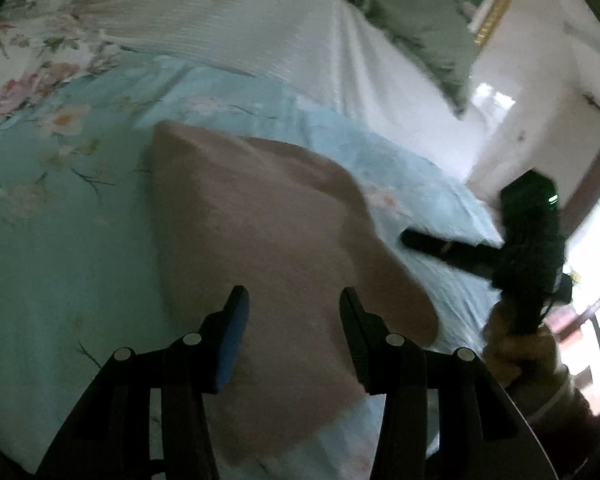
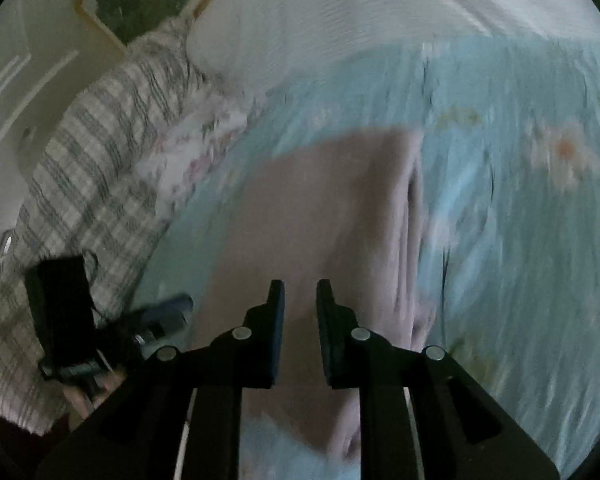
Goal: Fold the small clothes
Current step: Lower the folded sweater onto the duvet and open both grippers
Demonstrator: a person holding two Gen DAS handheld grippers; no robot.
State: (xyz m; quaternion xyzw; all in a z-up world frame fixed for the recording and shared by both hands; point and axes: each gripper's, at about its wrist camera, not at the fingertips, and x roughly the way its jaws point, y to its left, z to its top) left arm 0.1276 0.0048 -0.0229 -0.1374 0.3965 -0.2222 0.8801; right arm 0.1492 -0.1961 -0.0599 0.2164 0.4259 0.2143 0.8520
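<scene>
Left gripper (image 1: 294, 300) wide open, empty, over pink garment (image 1: 268, 240); right gripper (image 2: 300, 292) part-open, empty. Floral sheet (image 1: 60, 208) underneath, plaid blanket (image 2: 84, 160) alongside.

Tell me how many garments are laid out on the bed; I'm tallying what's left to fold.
1: a pinkish-beige garment lies on the light-blue floral sheet, ahead of both open grippers, the left gripper and the right gripper. Others may lie out of frame.

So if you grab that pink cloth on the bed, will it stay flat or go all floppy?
Probably floppy: the pink cloth already lies in soft folds on the blue sheet. It looks thin, so likely light. One corner lifted by the left gripper would likely leave the rest dangling.
</scene>
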